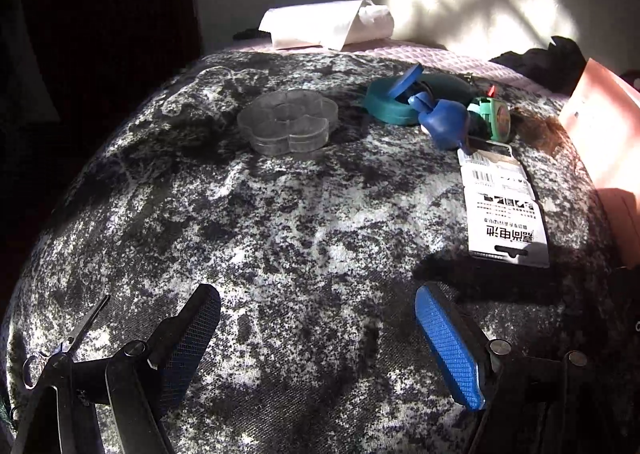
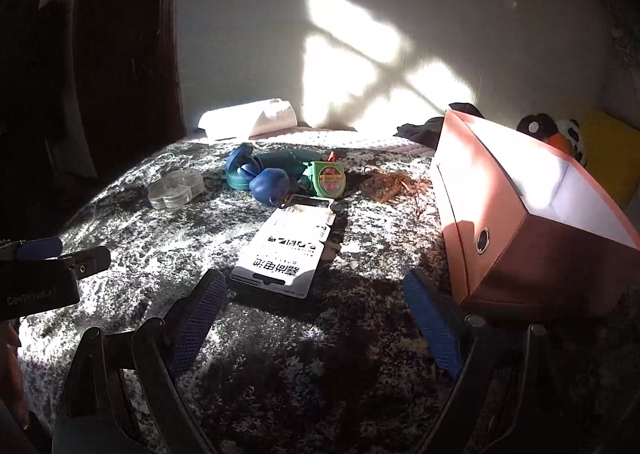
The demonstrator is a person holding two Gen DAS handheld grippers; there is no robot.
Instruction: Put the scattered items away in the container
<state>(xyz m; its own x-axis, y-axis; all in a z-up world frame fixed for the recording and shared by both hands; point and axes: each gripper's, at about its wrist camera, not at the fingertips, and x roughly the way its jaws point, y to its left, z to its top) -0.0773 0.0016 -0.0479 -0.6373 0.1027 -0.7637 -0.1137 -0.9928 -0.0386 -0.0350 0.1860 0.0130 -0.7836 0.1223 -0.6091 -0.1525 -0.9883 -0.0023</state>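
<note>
From the left wrist, the left gripper [image 1: 318, 334] hangs open and empty over a mottled black-and-white blanket [image 1: 280, 221] on a bed. Toward the far edge of the blanket lies a clear flower-shaped organiser box [image 1: 288, 121], and to its right a tight cluster: a teal case [image 1: 386, 101] with a blue disc leaning on it, a blue bulb-shaped item [image 1: 448, 123], and a green tape measure [image 1: 494, 117] partly hidden behind the bulb. A white battery card [image 1: 504, 209] lies nearer, along the right side. Small scissors [image 1: 76, 334] rest at the near left edge, half covered by the gripper's arm. The pink box [image 1: 604, 129] is cut off at the right border. From the right wrist, the right gripper [image 2: 316, 318] is likewise spread wide with nothing between its fingers. The pink box [image 2: 532, 221] stands open-topped at the blanket's right edge, tilted in the fisheye, with a round metal eyelet on its near end. A tangle of brownish strands [image 2: 390, 181] lies between the tape measure [image 2: 329, 178] and the box; what it is cannot be made out. The battery card [image 2: 286, 250] lies mid-blanket, just ahead of the gripper.
</note>
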